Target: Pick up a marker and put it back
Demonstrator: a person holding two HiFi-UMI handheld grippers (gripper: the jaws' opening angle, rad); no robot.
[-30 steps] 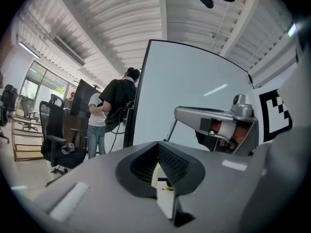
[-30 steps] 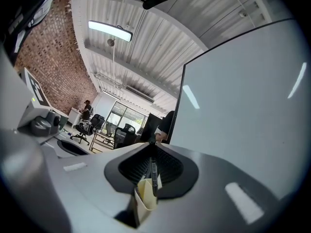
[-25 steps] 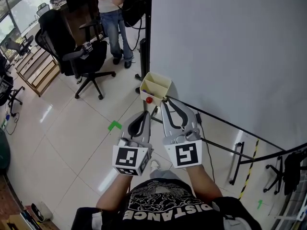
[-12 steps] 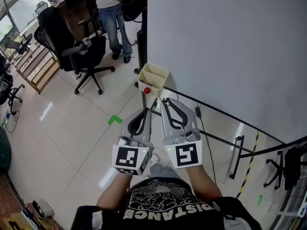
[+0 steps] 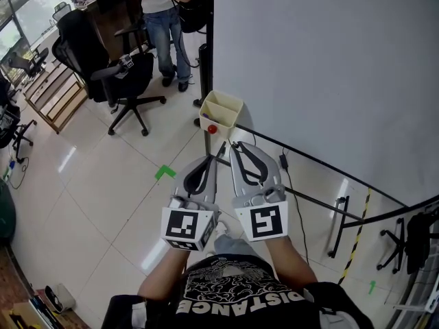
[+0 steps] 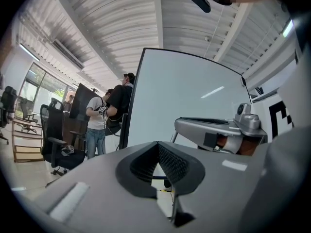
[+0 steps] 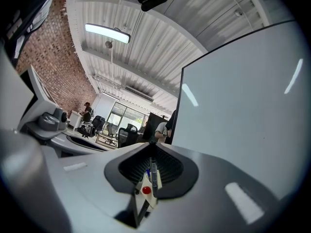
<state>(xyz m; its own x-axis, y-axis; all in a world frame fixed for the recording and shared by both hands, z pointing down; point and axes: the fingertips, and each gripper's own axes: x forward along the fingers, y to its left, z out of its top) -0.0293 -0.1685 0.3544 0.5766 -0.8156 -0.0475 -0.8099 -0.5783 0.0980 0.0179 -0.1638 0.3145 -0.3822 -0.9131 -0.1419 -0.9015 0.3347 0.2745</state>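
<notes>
A cream marker holder [image 5: 221, 110] with a red round spot [image 5: 212, 129] hangs at the lower left corner of the whiteboard [image 5: 329, 67]. In the right gripper view the holder [image 7: 145, 200] shows through the jaws' hollow, with a dark marker [image 7: 153, 171] and a blue one standing in it. My left gripper [image 5: 219, 148] and right gripper [image 5: 234, 145] are side by side just short of the holder, tips pointing at it. Both are shut with nothing between the jaws [image 6: 158, 143] [image 7: 148, 147].
The whiteboard's stand bars [image 5: 322, 201] run along the floor to the right. A black office chair [image 5: 116, 81] and a standing person [image 5: 161, 26] are at the back left. A green tape mark [image 5: 164, 175] lies on the tiled floor.
Both grippers' tips stand slightly farther back from the holder than a second ago. Their jaws have stayed shut.
</notes>
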